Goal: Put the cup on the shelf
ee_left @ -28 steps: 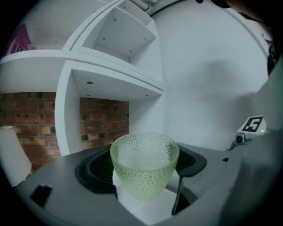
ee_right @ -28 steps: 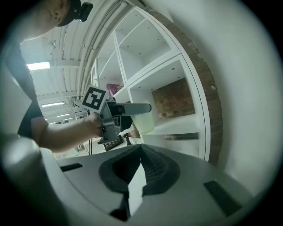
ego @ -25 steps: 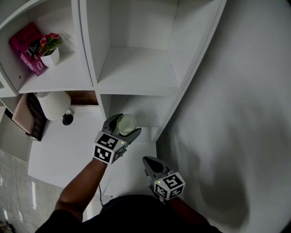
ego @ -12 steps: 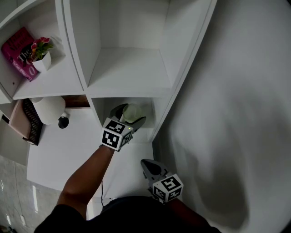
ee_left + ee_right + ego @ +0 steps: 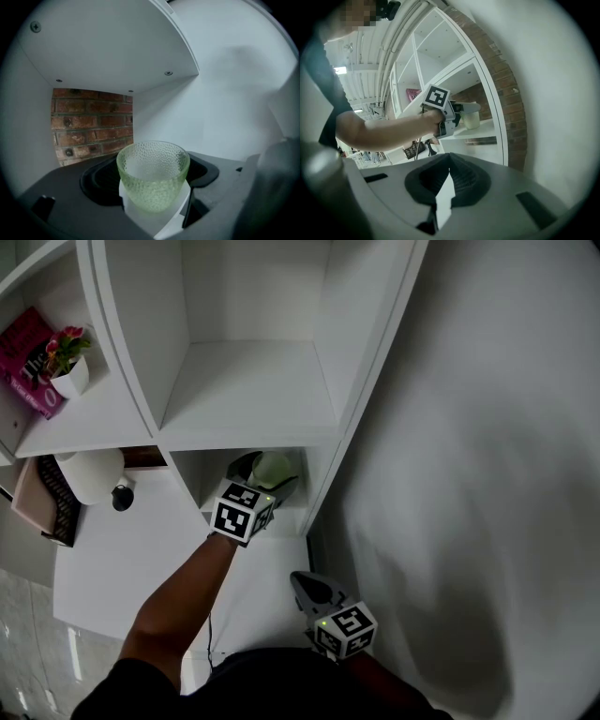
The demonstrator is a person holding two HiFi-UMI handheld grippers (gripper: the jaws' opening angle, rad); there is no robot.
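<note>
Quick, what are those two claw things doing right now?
Left gripper: closed on the green glass cup.
Right gripper: closed, holding nothing.

One cup (image 5: 152,176) of green dimpled glass, near the front edge of a lower compartment of the one white shelf (image 5: 253,395). Two grippers, the left gripper (image 5: 267,471) and the right gripper (image 5: 304,577), with one marker cube on each. One flowerpot (image 5: 71,377) and one pink packet (image 5: 28,367) share the upper left compartment. By the surface's (image 5: 131,559) far edge: one white rounded object (image 5: 89,474) and one small black object (image 5: 122,498).
</note>
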